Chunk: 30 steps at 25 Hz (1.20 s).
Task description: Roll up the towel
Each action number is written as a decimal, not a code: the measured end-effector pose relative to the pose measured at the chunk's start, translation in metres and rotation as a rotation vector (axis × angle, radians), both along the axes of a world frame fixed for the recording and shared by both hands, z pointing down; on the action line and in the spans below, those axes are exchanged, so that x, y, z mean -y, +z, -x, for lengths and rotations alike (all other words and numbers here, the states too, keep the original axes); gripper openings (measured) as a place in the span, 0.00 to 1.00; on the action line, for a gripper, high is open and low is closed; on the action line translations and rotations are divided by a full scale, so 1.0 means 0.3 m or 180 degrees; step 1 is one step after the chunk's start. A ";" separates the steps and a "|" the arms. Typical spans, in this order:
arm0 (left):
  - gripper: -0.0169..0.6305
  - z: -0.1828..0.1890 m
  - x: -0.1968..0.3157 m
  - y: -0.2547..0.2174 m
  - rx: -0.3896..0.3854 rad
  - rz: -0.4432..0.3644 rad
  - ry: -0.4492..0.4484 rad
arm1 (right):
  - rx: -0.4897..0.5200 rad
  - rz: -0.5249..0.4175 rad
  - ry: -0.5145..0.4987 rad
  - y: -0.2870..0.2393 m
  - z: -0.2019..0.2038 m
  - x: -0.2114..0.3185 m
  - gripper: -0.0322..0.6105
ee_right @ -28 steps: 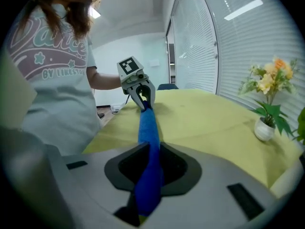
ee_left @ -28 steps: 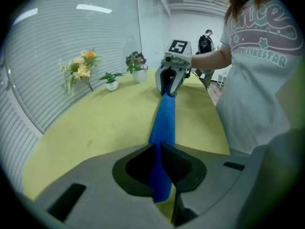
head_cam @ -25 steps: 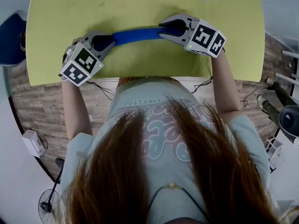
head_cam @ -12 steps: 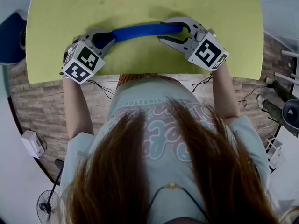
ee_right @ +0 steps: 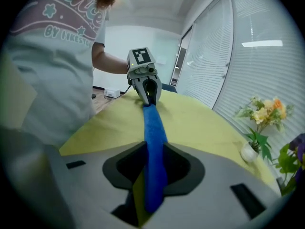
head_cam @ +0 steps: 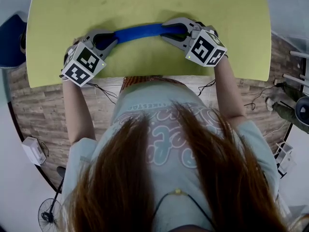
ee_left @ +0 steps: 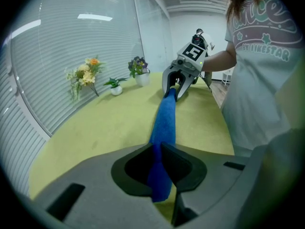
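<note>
Left tongs [ee_left: 161,149] are clenched on one end of the blue towel [head_cam: 140,33]. The pads pinch the roll and a short tail sticks out behind the tips. Right tongs [ee_right: 152,149] are clamped on the opposite end. Their jaws have just been closing with the towel between them, and the pads touch it on both sides.

The towel is already rolled into a long thin rope, stretched straight from one pair of tongs to the other over the yellow-green surface [head_cam: 145,4]. Can't tell if the middle rests on the surface or sits just off it. Both tongs slant downward and face each other along the roll, with the marker cubes at their rear ends.

The person [head_cam: 164,144] stands at the surface edge behind both tongs. Small potted flowers [ee_left: 138,68] stand beyond the tongs at the far edge, well apart from the towel.
</note>
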<state>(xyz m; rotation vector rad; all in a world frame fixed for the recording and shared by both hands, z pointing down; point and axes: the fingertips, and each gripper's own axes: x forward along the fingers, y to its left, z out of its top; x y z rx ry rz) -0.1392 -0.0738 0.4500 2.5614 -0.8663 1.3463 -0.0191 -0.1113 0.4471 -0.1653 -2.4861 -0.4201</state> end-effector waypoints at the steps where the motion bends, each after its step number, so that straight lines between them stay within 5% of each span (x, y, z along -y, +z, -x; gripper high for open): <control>1: 0.09 0.003 0.000 -0.005 -0.0014 -0.0004 -0.0012 | 0.0009 0.0077 0.0001 0.001 0.001 0.002 0.22; 5: 0.22 0.042 0.009 -0.036 -0.0167 -0.0065 -0.0227 | 0.0034 0.0354 0.0026 0.005 0.002 0.002 0.22; 13: 0.25 0.105 -0.003 -0.072 -0.0598 -0.0163 -0.0618 | 0.0053 0.0455 0.0041 0.006 0.000 0.006 0.22; 30: 0.24 0.191 -0.012 -0.020 -0.0129 -0.0239 -0.0875 | -0.0052 0.0141 0.0100 0.019 0.005 0.004 0.25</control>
